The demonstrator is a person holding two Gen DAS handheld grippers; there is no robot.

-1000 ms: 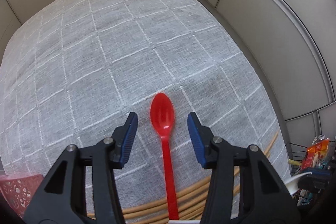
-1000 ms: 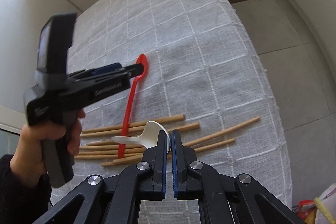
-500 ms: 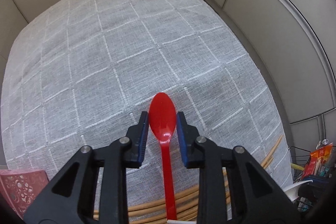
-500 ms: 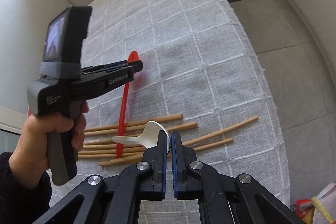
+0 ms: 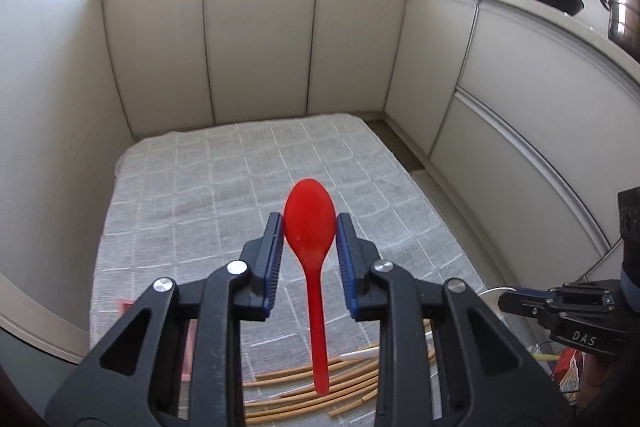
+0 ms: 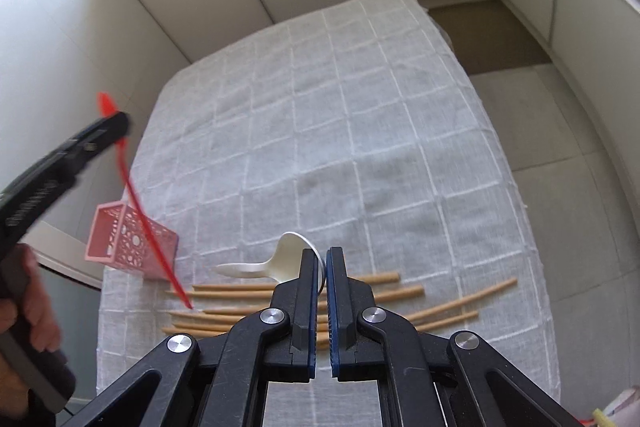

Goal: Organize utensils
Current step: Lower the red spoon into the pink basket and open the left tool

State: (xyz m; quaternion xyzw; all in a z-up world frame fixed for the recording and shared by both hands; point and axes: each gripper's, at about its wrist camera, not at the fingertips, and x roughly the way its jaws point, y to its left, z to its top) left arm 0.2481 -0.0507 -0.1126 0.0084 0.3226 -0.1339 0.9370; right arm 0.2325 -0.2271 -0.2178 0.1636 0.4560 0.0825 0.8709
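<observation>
My left gripper [image 5: 309,227] is shut on the bowl of a red plastic spoon [image 5: 310,231] and holds it in the air, handle hanging down over the table. In the right wrist view the left gripper [image 6: 116,125] is at the left with the red spoon [image 6: 136,203] slanting down from it. My right gripper [image 6: 322,263] is shut on the bowl edge of a white plastic spoon [image 6: 276,263], above several wooden chopsticks [image 6: 400,297] lying on the cloth. The chopsticks [image 5: 304,395] also show in the left wrist view.
A pink perforated basket [image 6: 128,243] stands at the table's left edge, below the red spoon. The table carries a white checked cloth [image 6: 340,131]. Cabinet fronts [image 5: 260,43] surround the table, with a floor gap [image 6: 520,131] on the right.
My left gripper closed on the red spoon's bowl, then lifted it off the cloth and tilted up. The right gripper stayed shut on the white spoon, and the pink basket came into view.
</observation>
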